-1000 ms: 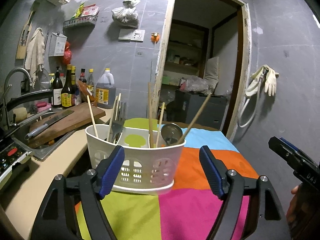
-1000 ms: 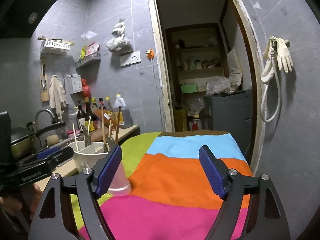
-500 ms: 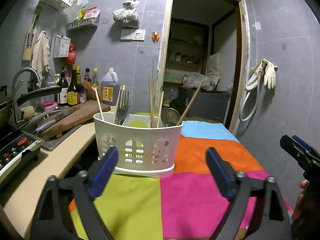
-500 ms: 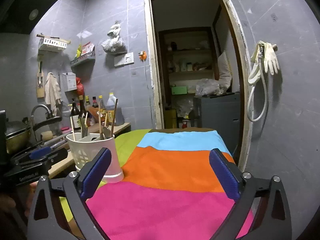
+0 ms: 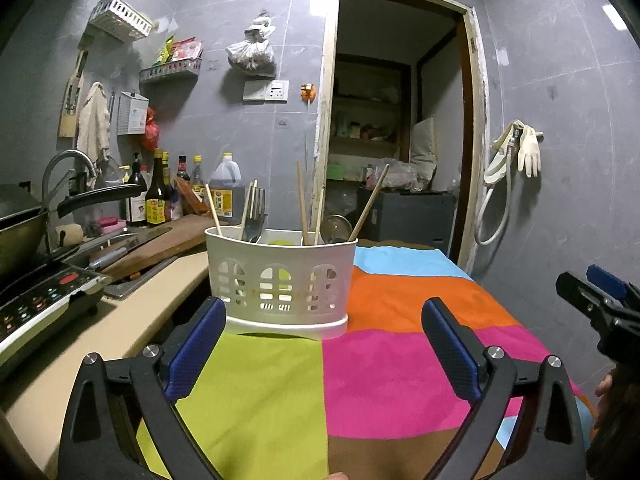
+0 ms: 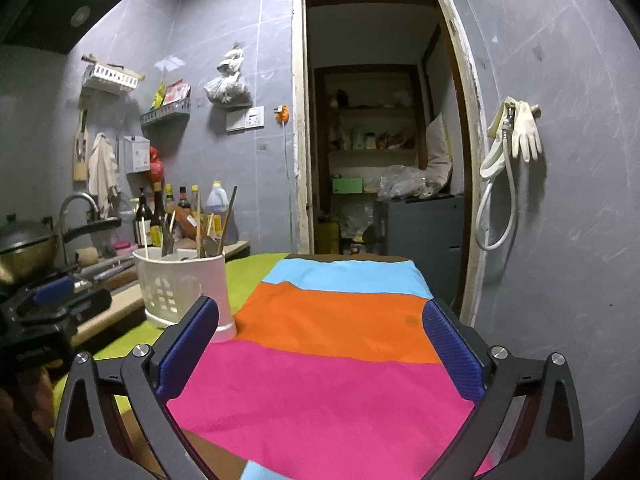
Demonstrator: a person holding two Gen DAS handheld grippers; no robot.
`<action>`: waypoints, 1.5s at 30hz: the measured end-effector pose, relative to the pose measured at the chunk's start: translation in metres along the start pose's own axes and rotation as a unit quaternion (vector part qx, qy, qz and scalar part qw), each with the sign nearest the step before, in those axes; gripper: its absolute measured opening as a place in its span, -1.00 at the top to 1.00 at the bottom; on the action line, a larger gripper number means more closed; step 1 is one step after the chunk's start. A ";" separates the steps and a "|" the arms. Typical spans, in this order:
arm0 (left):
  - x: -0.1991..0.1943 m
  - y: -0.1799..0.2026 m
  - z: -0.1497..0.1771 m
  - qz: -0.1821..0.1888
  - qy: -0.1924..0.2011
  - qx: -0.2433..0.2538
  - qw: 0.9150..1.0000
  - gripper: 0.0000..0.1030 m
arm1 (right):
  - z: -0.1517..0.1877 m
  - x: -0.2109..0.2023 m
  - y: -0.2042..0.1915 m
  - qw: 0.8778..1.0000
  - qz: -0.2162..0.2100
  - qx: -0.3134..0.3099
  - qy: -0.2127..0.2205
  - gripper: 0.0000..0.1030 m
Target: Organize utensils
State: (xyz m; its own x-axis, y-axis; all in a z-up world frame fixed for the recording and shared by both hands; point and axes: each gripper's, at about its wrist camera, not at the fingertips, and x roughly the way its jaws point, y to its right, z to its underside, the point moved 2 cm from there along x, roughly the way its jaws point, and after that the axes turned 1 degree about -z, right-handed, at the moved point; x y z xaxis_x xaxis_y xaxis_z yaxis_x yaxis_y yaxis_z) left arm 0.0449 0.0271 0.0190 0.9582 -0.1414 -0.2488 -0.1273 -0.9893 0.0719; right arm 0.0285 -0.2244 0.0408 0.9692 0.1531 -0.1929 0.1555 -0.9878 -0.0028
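A white slotted utensil holder [image 5: 280, 284] stands upright on the striped cloth. It holds several chopsticks [image 5: 302, 208], a fork [image 5: 254, 216] and a metal spoon [image 5: 336, 226]. My left gripper [image 5: 324, 356] is open and empty, just in front of the holder and not touching it. In the right wrist view the holder [image 6: 180, 288] stands at the left. My right gripper [image 6: 320, 354] is open and empty over the pink stripe, to the right of the holder.
The table carries a multicoloured cloth [image 6: 340, 320]. To the left are a counter with a cutting board and knife [image 5: 136, 246], a row of bottles [image 5: 160, 196], a sink tap [image 5: 60, 172] and an induction cooker [image 5: 36, 300]. An open doorway [image 6: 380, 152] lies behind the table.
My left gripper has drawn back and lowered, so the holder sits farther away. My right gripper has also pulled back and lowered. Both stay open.
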 end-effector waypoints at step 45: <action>-0.016 -0.009 0.034 -0.034 -0.022 -0.011 0.999 -0.87 | 0.025 -0.009 -0.007 1.000 0.005 0.010 -0.015 -1.00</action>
State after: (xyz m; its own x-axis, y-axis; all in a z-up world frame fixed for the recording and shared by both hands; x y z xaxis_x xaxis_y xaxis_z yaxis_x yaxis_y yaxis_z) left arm 0.0222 0.0365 -0.0107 0.9522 -0.0765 -0.2958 -0.0566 -0.9956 0.0752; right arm 0.0135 -0.2194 0.0179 0.9645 0.1429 -0.2222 0.1420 -0.9897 -0.0198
